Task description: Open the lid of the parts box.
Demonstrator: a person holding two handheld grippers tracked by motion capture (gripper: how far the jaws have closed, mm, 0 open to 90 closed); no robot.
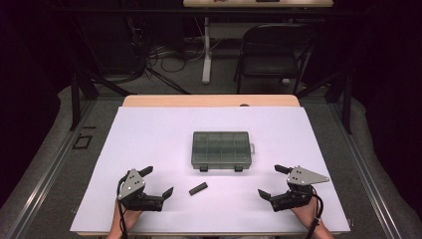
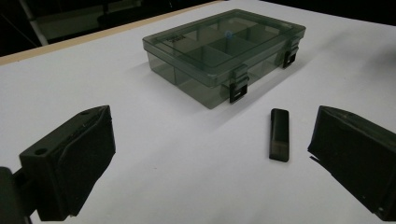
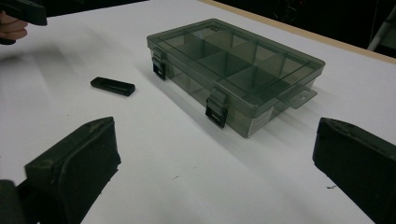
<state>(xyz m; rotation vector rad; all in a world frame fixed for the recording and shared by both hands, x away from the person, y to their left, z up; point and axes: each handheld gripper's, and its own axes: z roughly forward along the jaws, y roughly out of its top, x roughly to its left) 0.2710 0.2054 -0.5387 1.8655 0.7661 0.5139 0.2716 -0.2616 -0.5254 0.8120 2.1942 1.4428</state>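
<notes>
- A smoky grey compartment box (image 1: 221, 149) is sitting closed near the middle of the white bench (image 1: 149, 129), its two black latches (image 2: 238, 86) facing the person.
- A small black bar (image 1: 198, 188) is lying flat just in front of the box, apart from it, nearer the left side.
- The left tongs (image 1: 159, 182) are resting low on the bench beside the bar, jaws standing wide and gripping nothing.
- The right tongs (image 1: 272, 181) are sitting well apart on the other side, jaws likewise gaping wide, nothing between them.
</notes>
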